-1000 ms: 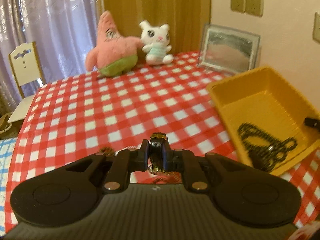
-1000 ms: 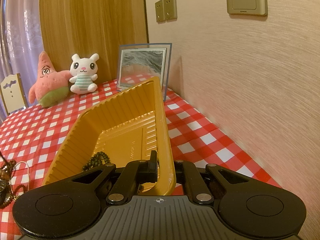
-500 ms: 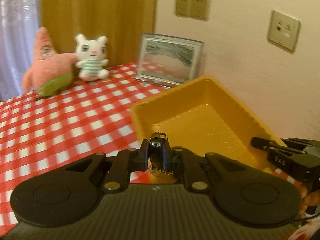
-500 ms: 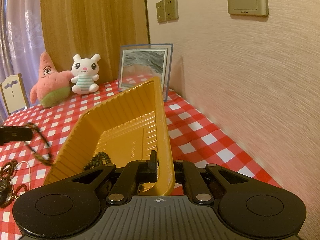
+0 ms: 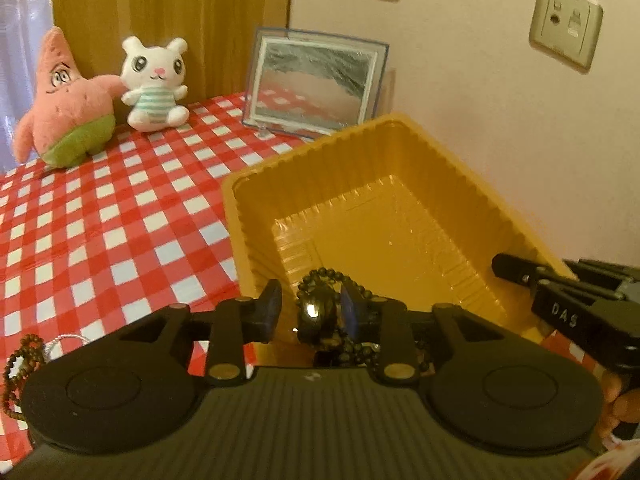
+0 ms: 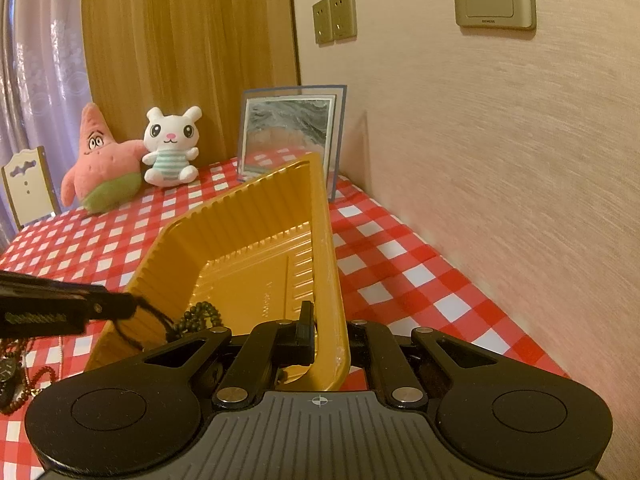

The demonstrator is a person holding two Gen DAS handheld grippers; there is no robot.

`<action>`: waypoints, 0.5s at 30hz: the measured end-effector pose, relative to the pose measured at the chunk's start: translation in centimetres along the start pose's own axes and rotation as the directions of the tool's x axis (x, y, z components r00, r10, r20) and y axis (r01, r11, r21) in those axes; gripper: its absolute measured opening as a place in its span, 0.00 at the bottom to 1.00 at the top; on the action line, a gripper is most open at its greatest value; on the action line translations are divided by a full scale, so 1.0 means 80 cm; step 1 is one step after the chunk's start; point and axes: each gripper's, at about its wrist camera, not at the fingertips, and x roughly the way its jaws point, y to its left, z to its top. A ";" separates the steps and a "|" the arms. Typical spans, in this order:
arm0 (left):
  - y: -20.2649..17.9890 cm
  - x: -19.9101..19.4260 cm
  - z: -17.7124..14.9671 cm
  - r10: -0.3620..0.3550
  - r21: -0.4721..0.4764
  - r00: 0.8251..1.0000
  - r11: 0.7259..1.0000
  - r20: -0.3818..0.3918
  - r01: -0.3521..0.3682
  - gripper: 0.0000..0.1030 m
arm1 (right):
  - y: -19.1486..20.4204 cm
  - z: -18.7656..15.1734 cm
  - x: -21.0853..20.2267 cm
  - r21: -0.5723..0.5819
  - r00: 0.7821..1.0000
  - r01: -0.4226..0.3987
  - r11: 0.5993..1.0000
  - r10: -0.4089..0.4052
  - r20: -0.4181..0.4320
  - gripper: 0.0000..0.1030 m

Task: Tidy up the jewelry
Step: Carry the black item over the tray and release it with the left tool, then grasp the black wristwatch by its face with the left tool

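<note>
A yellow plastic tray (image 5: 384,216) sits on the red checked tablecloth, tilted up on its right side. My right gripper (image 6: 320,332) is shut on the tray's right rim (image 6: 332,280). My left gripper (image 5: 310,308) hangs open over the tray's near end. A dark bracelet (image 5: 316,316) sits between its fingers, against the right one, above a black bead necklace (image 5: 340,280) lying in the tray. The left gripper also shows in the right wrist view (image 6: 120,306), with the bracelet dangling below its tip.
More bead strings (image 5: 20,360) and a watch (image 6: 8,372) lie on the cloth left of the tray. Two plush toys (image 5: 100,92) and a picture frame (image 5: 316,84) stand at the back. The wall runs close along the right.
My left gripper swung right over the tray with the bracelet and has opened its fingers. The right gripper keeps its hold on the tilted tray rim.
</note>
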 end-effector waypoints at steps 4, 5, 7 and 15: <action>0.015 -0.021 -0.002 0.032 -0.023 0.999 0.999 0.020 -0.031 0.28 | 0.000 0.000 0.000 -0.001 1.000 0.000 1.000 0.000 0.001 0.05; 0.022 -0.028 -0.004 0.047 -0.032 0.999 0.998 0.024 -0.046 0.28 | 0.000 0.000 0.000 0.000 1.000 -0.001 1.000 0.001 0.002 0.05; 0.036 -0.041 -0.010 0.074 -0.056 0.997 0.996 0.025 -0.073 0.28 | 0.000 0.000 0.000 0.000 1.000 -0.001 1.000 0.001 0.002 0.05; 0.114 -0.085 -0.059 0.247 -0.151 0.969 0.957 -0.031 -0.248 0.28 | -0.001 0.000 0.001 0.000 1.000 -0.001 1.000 0.001 0.000 0.05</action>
